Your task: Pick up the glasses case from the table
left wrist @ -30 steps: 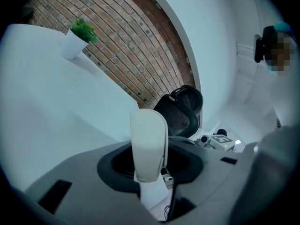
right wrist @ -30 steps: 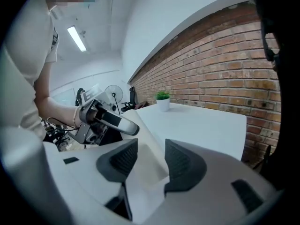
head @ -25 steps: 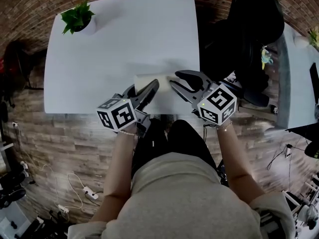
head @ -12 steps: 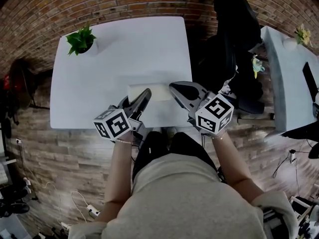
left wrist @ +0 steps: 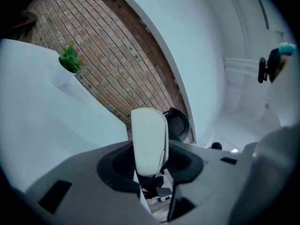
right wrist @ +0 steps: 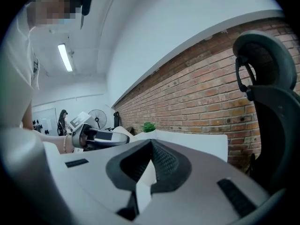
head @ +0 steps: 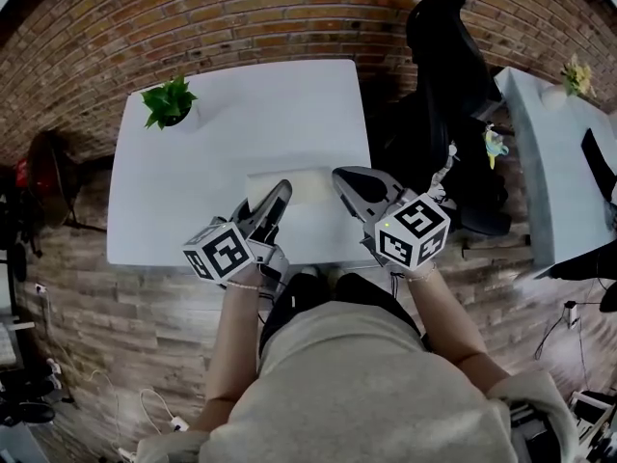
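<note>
The glasses case (head: pixel 289 183) is a cream oblong held a little above the white table (head: pixel 241 114). My left gripper (head: pixel 280 193) is shut on it from the near side. In the left gripper view the case (left wrist: pixel 150 139) stands end-on between the two jaws (left wrist: pixel 150 144). My right gripper (head: pixel 339 177) sits at the case's right end with its jaws shut. In the right gripper view its pads (right wrist: pixel 161 161) meet, and I cannot tell whether they pinch an edge of the case. That view also has the left gripper (right wrist: pixel 96 137) off to the left.
A small potted plant (head: pixel 169 102) stands at the table's far left corner. A black office chair (head: pixel 453 56) is right of the table, against the brick wall (head: pixel 251 8). A second pale table (head: pixel 549 162) lies further right. The person's lap is just below the table's near edge.
Both grippers have risen off the table, and the case has come up with the left one. The right gripper's jaws, open a second ago, have shut.
</note>
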Tool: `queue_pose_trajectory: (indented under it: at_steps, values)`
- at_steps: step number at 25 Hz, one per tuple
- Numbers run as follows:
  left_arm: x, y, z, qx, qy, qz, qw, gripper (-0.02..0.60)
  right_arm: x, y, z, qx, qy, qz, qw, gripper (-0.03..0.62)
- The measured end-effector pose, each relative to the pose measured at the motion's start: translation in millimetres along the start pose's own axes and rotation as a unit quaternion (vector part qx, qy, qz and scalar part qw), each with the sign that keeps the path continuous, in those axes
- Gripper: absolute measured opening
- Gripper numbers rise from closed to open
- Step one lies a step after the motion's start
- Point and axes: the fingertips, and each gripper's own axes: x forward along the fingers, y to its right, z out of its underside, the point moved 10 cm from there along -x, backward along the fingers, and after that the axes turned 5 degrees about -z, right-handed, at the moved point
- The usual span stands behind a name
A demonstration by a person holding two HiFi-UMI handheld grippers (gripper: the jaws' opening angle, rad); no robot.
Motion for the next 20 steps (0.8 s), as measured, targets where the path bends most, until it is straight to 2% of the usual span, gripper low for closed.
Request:
queue_pose_trajectory:
  at_steps: [11, 20]
  values:
    - [-6.9, 16.1, -15.3, 0.028, 0.029, 0.003, 0.9992, 0.152, 1.4, -15.0, -17.0, -0.042, 0.001, 0.018, 0.999, -0.002]
    - [-11.1, 20.7, -19.7, 0.041, 0.036, 0.005, 0.9985, 0.152, -0.9, -23.7, -27.5, -0.043, 0.013, 0.028, 0.999, -0.002]
